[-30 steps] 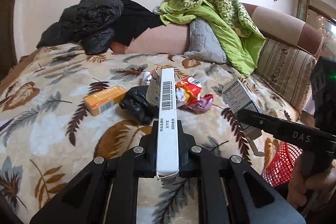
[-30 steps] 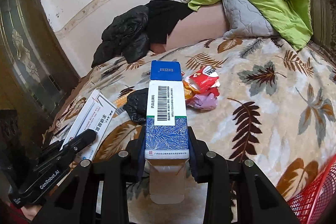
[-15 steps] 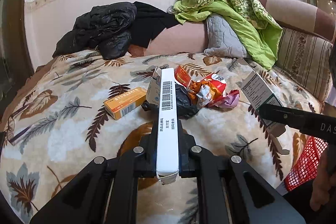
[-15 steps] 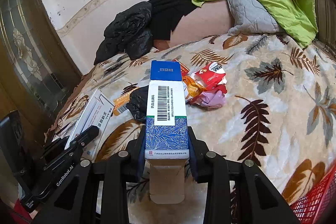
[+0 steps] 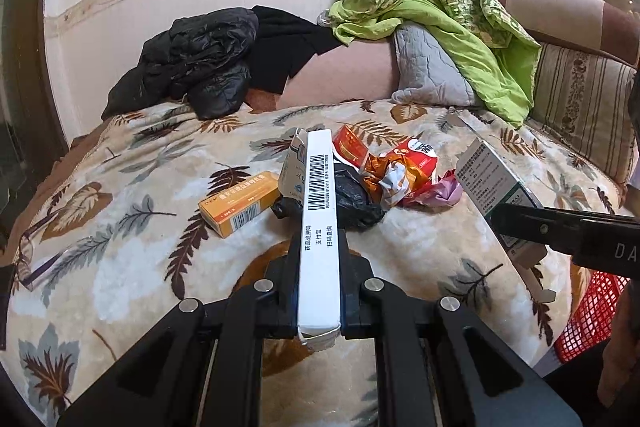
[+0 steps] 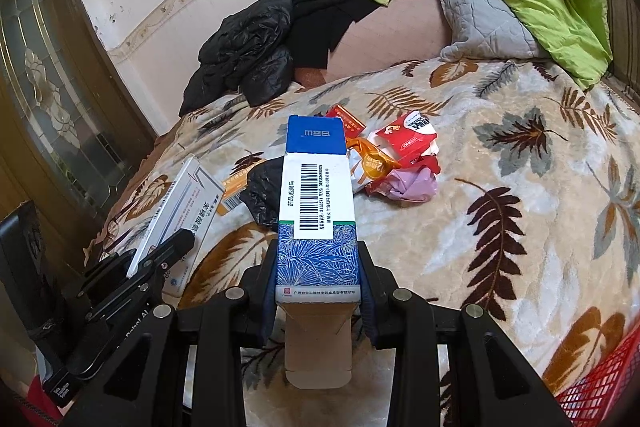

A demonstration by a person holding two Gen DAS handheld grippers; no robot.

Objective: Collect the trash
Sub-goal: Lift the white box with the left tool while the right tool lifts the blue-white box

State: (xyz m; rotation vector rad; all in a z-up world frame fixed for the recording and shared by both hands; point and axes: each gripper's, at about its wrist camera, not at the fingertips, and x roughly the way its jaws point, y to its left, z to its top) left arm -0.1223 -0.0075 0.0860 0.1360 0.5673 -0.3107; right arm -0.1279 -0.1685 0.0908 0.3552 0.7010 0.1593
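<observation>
Leaf-print blanket: wrapper pile, orange box. Left gripper clamped narrow on white carton; right gripper gripped blue box.

Landmark: the crumpled plastic bag on the bed. Left of the bag lies a small carton, just beside it. Right of the bag, touching it, sits a heap of snack wrappers, with a wad of thin film at the heap's near right edge. Behind the bag, at the head of the bed, a padded jacket lies to the left and a pillow to the right, a quilt draped over it. Before the bag, the left gripper clamps a slim box pointing at it; a torn carton seems to lean against the bag behind that box. Right of the bag, the right gripper clamps a medicine box. A mesh basket stands off the bed's near right edge.
</observation>
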